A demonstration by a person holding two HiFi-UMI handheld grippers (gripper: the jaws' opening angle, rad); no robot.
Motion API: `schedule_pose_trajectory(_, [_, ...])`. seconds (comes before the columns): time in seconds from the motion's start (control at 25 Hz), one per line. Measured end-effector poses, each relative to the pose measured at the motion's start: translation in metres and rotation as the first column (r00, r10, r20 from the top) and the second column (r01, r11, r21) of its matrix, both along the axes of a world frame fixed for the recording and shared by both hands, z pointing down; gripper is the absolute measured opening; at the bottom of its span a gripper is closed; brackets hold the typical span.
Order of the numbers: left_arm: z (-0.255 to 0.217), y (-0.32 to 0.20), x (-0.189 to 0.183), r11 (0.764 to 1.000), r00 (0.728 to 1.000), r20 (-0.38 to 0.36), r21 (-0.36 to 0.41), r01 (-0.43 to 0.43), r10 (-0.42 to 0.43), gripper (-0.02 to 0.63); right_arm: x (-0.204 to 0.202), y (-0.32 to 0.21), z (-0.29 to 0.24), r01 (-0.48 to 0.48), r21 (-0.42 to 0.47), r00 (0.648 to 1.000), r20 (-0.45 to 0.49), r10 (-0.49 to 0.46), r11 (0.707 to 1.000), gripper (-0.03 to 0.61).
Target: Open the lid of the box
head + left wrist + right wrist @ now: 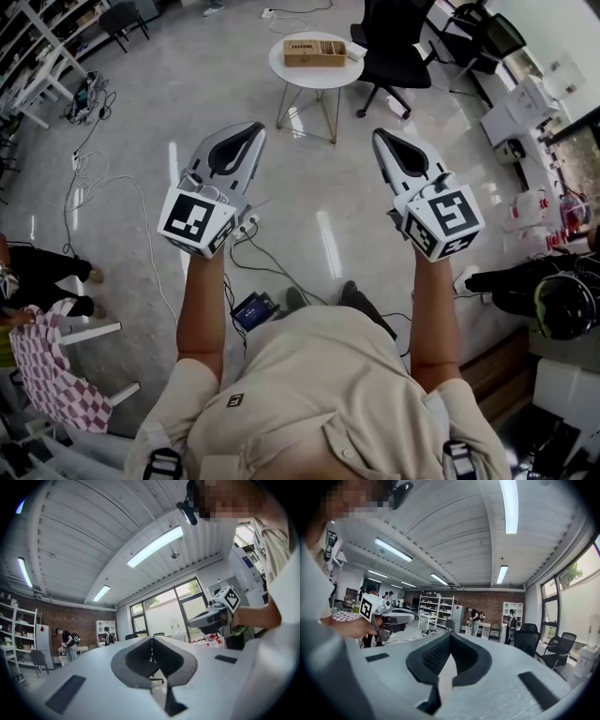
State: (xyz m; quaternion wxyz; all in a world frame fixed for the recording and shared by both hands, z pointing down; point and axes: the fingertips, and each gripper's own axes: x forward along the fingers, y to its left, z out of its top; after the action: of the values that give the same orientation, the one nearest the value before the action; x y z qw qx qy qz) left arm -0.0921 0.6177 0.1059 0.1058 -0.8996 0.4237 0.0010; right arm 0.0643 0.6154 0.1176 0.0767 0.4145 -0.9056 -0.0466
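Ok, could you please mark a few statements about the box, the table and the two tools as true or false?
1. The wooden box stands on the round white table. True.
2. The left tool grips the box. False: it is shut on nothing, well short of the table.
3. The right tool has its jaws together. True.
4. The chair beside the table is red. False: the chair is black.

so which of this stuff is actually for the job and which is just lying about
For the job:
- box, lid on, on the round table
- left tongs, shut, empty
- right tongs, shut, empty

Lying about:
- black chair beside the table
- checked cloth
- helmet
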Motion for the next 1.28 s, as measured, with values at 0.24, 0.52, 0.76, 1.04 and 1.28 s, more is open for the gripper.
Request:
schedule_pose_trajectory(0.24, [0.006,-0.016,-0.002,1.0,1.0,0.0,-0.018,-0.007,0.007,0.014,-0.003,-0.019,0.005,-0.004,-0.011,1.0,-0.01,0.004,1.0,-0.009])
schedule_pose_trajectory(0.52, [0.017,-0.05,0.01,0.999,1.0,0.018,-0.032,0.016,-0.015,0.014,0.01,-0.059,0.015,0.017,-0.012,1.0,0.002,-0.017,1.0,-0.009])
schedule_pose_trajectory(0.76, [0.022,-0.098,0.029,0.997,0.998,0.038,-0.043,0.056,-0.055,0.014,0.03,-0.115,0.021,0.051,-0.017,0.998,0.021,-0.051,0.999,-0.009])
schedule_pose_trajectory(1.04, [0.025,-0.164,0.062,0.994,0.994,0.053,-0.05,0.102,-0.099,0.014,0.059,-0.191,0.028,0.105,-0.03,0.994,0.035,-0.104,0.994,-0.009])
schedule_pose_trajectory(1.28, [0.024,-0.21,0.083,0.988,0.988,0.059,-0.049,0.145,-0.143,0.014,0.077,-0.245,0.03,0.154,-0.035,0.987,0.048,-0.152,0.987,-0.009])
